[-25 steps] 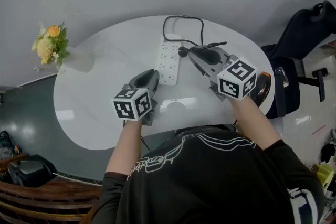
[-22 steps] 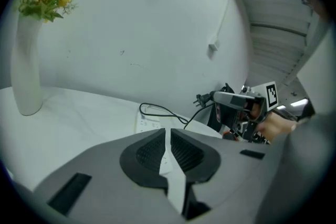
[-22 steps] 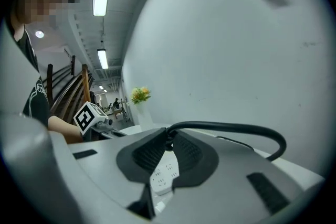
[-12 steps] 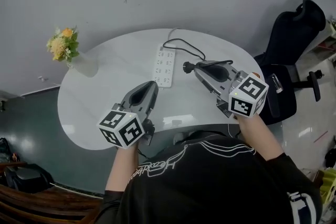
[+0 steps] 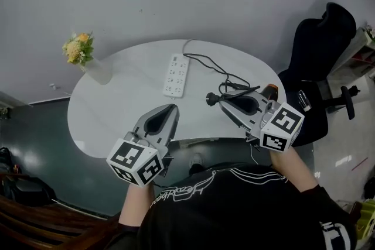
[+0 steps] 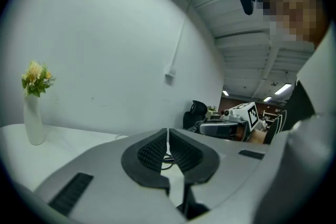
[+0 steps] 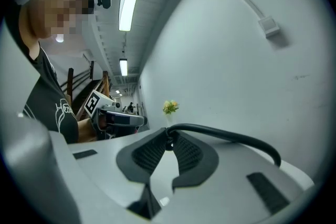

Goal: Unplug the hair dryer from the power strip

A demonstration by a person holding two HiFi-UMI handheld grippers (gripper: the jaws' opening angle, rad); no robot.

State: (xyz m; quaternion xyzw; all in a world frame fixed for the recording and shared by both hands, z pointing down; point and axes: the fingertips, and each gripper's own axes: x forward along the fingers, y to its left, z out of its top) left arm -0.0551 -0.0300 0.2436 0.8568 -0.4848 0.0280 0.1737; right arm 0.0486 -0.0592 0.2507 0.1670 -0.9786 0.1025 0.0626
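The white power strip (image 5: pixel 176 75) lies on the round white table (image 5: pixel 117 108), towards its back. My right gripper (image 5: pixel 220 101) is shut on the black plug (image 5: pixel 210 99) of the hair dryer's cord (image 5: pixel 218 70), and holds it in the air well clear of the strip. In the right gripper view the cord (image 7: pixel 231 137) arcs away to the right from the closed pads (image 7: pixel 181 152). Part of the orange hair dryer (image 5: pixel 270 91) shows behind that gripper. My left gripper (image 5: pixel 174 108) hangs over the table's near edge, shut on nothing, its jaws (image 6: pixel 167 145) pressed together.
A vase of yellow flowers (image 5: pixel 94 64) stands at the table's left end. A black office chair (image 5: pixel 316 50) is to the right of the table. A grey wall runs behind it, and dark floor lies to the left.
Both grippers have risen and drawn back towards the person. The right one has carried the plug away from the strip's side towards the near right.
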